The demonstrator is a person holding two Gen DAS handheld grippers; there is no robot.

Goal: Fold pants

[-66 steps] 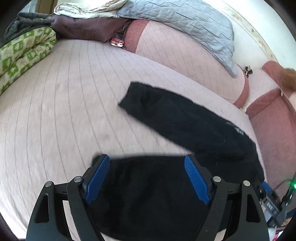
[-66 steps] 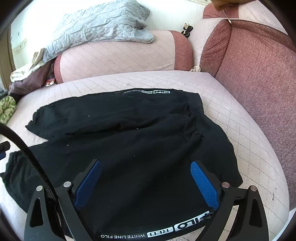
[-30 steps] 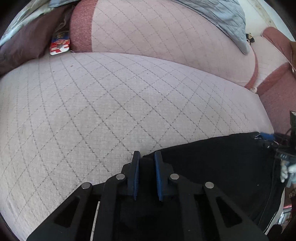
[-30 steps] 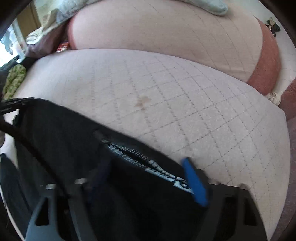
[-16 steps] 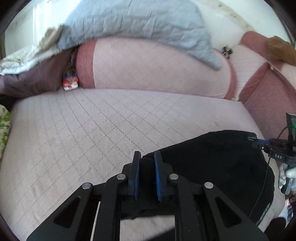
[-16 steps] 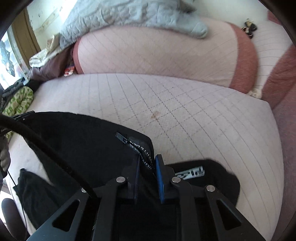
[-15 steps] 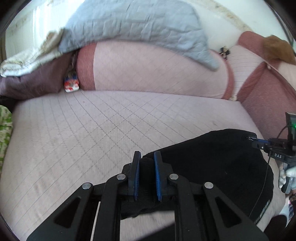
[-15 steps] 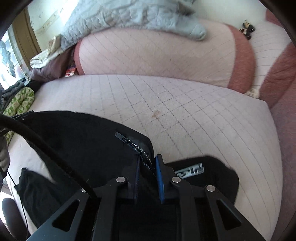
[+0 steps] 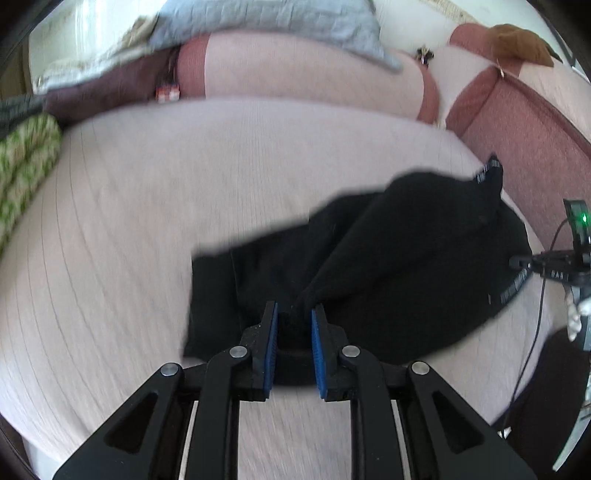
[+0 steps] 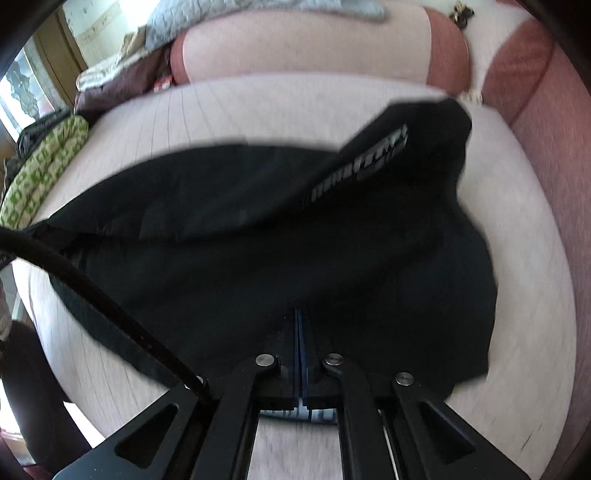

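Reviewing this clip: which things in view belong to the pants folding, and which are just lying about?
In the job:
- black pants
- left gripper, shut on the pants
- right gripper, shut on the pants
- sofa seat, the folding surface

Lying about:
- grey quilt
- green patterned cloth
- maroon cloth

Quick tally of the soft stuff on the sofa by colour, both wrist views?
Black: 1, pants, pinched by left gripper and right gripper
Grey: 1, quilt
Green: 1, patterned blanket
Maroon: 1, cloth
Brown: 1, cloth
Total: 5
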